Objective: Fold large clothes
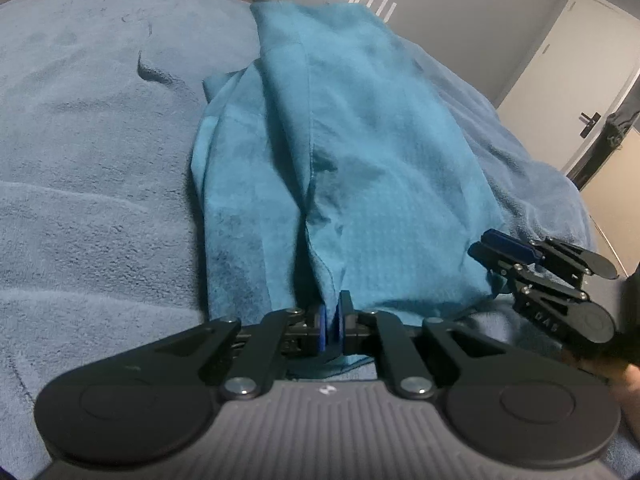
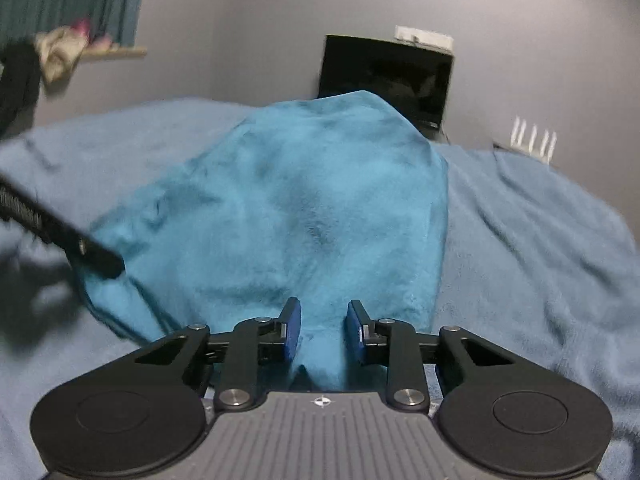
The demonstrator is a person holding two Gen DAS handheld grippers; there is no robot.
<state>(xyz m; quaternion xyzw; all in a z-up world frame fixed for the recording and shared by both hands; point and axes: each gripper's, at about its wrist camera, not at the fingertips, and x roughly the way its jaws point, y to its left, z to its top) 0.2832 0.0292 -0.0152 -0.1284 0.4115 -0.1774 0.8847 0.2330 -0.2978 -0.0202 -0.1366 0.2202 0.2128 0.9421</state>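
A large teal garment lies in folded layers on a blue-grey blanket, stretching away from me. My left gripper is shut on the garment's near edge, with fabric pinched between the blue pads. In the left wrist view my right gripper sits at the garment's near right corner. In the right wrist view the garment fills the middle. My right gripper has its jaws apart with a ridge of teal fabric between them. The left gripper's dark finger reaches in from the left, blurred.
The blanket covers the bed on all sides. A dark monitor and a white router stand beyond the far edge. A white door is at the right. Clothes pile on a sill at the left.
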